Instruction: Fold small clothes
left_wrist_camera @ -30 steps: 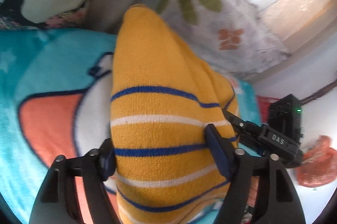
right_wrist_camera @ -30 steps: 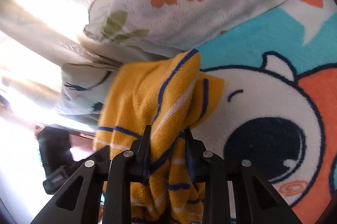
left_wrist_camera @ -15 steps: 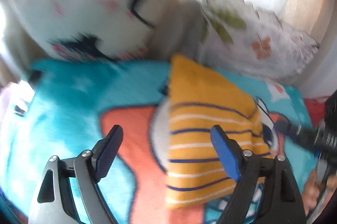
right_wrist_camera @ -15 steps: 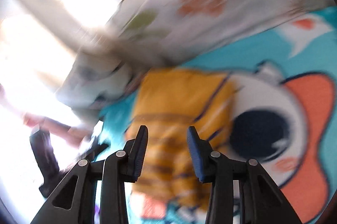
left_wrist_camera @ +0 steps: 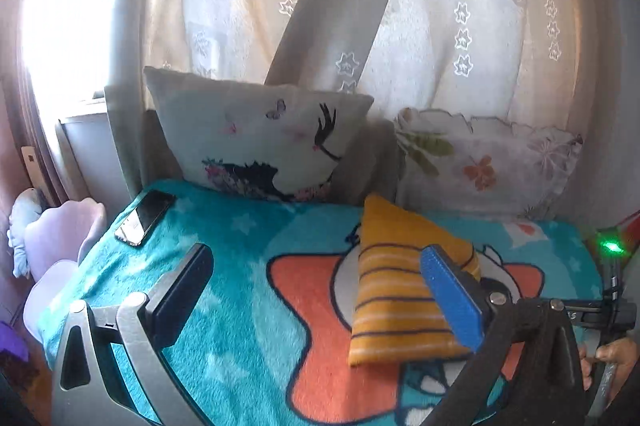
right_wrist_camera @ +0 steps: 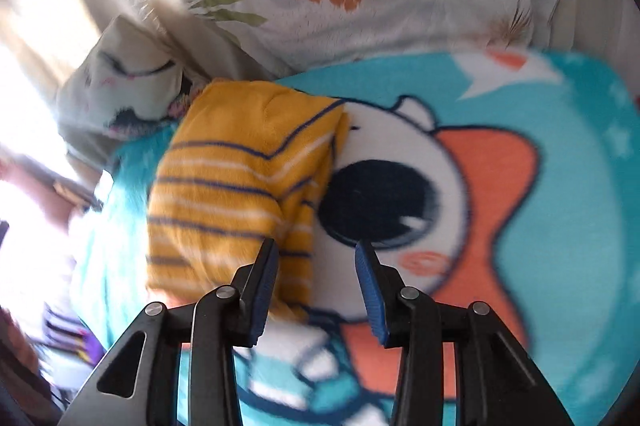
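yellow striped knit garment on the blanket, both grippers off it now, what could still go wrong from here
1. The folded yellow knit garment with blue and white stripes looks puffy at its upper end, so the fold may spring open.
2. The left gripper, jaws just opened wide and empty, has its blue pad in front of the garment; a low sweep could drag it.
3. The black phone lies near the teal cartoon blanket edge and could get knocked off.

A: What is hidden in the left wrist view?
B: A blue finger pad (left_wrist_camera: 450, 296) covers the 3 o'clock edge of the folded yellow knitted garment with blue and white stripes (left_wrist_camera: 394, 300).
A: And the right wrist view?
B: Motion-blurred; striped fabric at 8 o'clock (right_wrist_camera: 66, 336) is unidentifiable.
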A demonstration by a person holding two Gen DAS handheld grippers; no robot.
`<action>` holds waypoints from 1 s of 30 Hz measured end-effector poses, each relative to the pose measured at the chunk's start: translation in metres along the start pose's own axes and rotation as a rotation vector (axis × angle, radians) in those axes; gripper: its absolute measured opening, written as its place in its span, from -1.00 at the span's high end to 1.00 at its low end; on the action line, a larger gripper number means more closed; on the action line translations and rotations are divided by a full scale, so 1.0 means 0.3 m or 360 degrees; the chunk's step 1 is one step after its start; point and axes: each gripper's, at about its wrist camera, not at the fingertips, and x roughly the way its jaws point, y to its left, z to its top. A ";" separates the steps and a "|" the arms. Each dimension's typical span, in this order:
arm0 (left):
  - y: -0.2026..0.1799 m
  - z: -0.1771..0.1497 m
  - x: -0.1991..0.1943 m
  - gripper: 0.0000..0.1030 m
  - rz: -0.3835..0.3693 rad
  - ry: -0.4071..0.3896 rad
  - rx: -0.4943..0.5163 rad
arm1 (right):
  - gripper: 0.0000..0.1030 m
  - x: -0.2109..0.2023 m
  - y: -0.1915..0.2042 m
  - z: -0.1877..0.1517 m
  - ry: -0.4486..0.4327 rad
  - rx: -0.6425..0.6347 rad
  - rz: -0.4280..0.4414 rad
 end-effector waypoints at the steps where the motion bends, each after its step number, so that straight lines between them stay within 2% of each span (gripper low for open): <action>1: -0.006 -0.015 -0.005 -1.00 0.0024 0.0036 0.0027 | 0.15 -0.019 -0.005 -0.005 0.0014 -0.0051 -0.0045; 2: -0.023 -0.032 -0.008 -1.00 0.0051 0.0061 0.0050 | 0.15 -0.056 -0.020 -0.033 0.0034 -0.0119 -0.0107; 5: -0.035 -0.083 -0.025 -1.00 0.0096 0.0152 0.0096 | 0.15 -0.126 -0.076 -0.074 0.0076 -0.0448 -0.0492; 6: -0.036 -0.097 -0.023 -1.00 0.0094 0.0187 0.0099 | 0.13 -0.142 -0.087 -0.100 0.0084 -0.0604 -0.0704; 8: -0.039 -0.123 -0.017 -1.00 0.0067 0.0248 0.0096 | 0.05 -0.156 -0.113 -0.154 0.0105 -0.0818 -0.1010; 10: -0.041 -0.143 -0.013 -1.00 0.0048 0.0281 0.0094 | 0.05 -0.160 -0.113 -0.199 0.0129 -0.0912 -0.1132; 12: -0.045 -0.153 -0.009 -1.00 0.0023 0.0296 0.0107 | 0.01 -0.160 -0.090 -0.245 0.0153 -0.0870 -0.1067; 15: -0.040 -0.151 -0.005 -1.00 -0.0023 0.0289 0.0128 | -0.10 -0.132 -0.020 -0.314 0.0173 -0.0702 -0.0817; 17: -0.024 -0.147 0.010 -1.00 -0.0045 0.0306 0.0146 | -0.10 -0.088 0.038 -0.341 0.0188 -0.0633 -0.0727; 23: 0.091 -0.144 0.058 -1.00 -0.0069 0.0374 0.0164 | -0.10 0.048 0.227 -0.334 0.0230 -0.0377 -0.0503; 25: 0.130 -0.145 0.081 -1.00 -0.0090 0.0409 0.0176 | -0.10 0.078 0.285 -0.301 0.0229 -0.0328 -0.0477; 30: 0.208 -0.158 0.125 -1.00 -0.0118 0.0462 0.0202 | -0.14 0.126 0.388 -0.233 0.0213 -0.0270 -0.0538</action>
